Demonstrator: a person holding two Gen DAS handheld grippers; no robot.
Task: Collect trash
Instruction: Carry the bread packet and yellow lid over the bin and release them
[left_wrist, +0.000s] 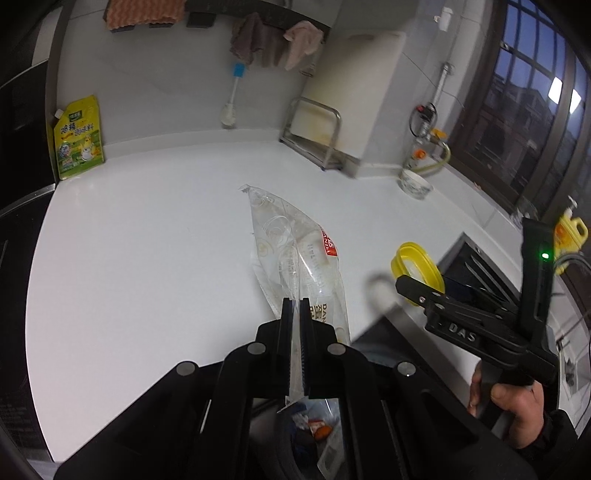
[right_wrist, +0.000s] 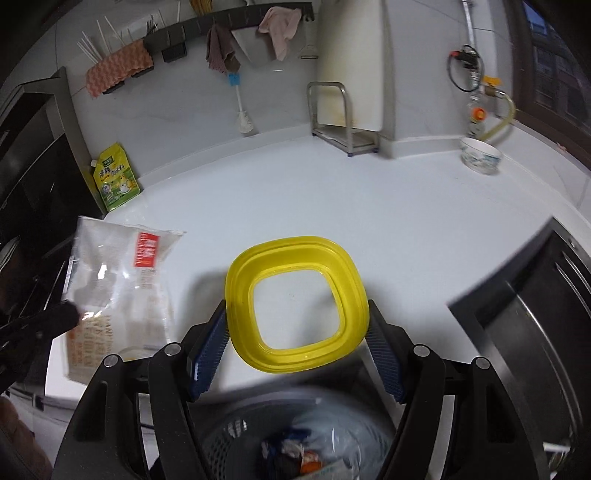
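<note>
My left gripper is shut on a clear plastic wrapper with a red label, held over the white counter edge; the wrapper also shows at the left of the right wrist view. My right gripper is shut on a yellow square ring-shaped lid, pinched between its blue pads; the lid also shows in the left wrist view. Below both grippers sits a grey bin holding trash scraps, also visible in the left wrist view.
A white counter spreads ahead. A yellow-green refill pouch leans at the back left. A metal rack, a patterned bowl and a dark sink lie to the right. Cloths hang on a wall rail.
</note>
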